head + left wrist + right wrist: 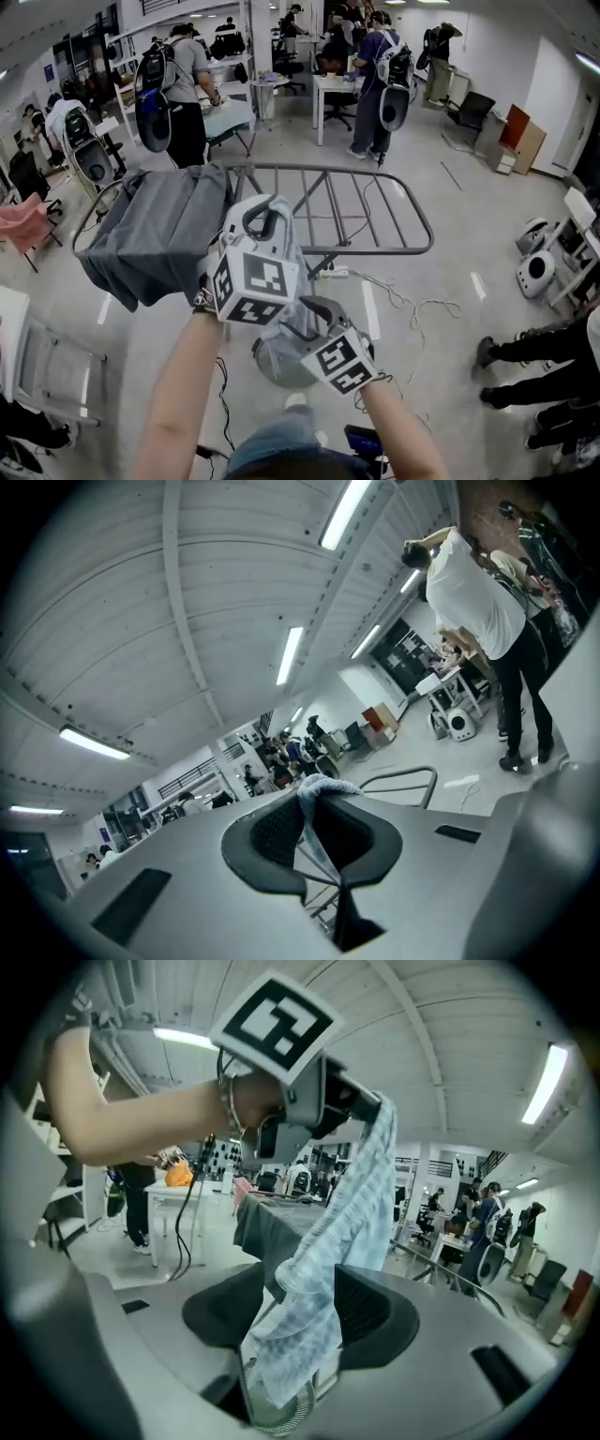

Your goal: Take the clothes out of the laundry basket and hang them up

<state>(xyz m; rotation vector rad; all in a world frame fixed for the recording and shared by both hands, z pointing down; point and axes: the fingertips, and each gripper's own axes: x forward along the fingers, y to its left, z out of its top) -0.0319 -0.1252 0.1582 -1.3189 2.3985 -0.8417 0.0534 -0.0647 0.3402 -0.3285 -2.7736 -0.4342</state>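
Pale-blue cloth (319,1269) pinched by L fingers (272,841); R fingers (370,1312) apart.

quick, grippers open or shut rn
left gripper: shut on cloth
right gripper: open, the cloth hangs between its jaws

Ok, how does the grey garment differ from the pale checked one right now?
The grey garment is draped wide over the drying rack; the pale checked one hangs bunched from the shut left gripper. The grey garment is dark and plain; the checked one is light, patterned, and dangles between the open fingers of the right gripper. Both hang off the floor.
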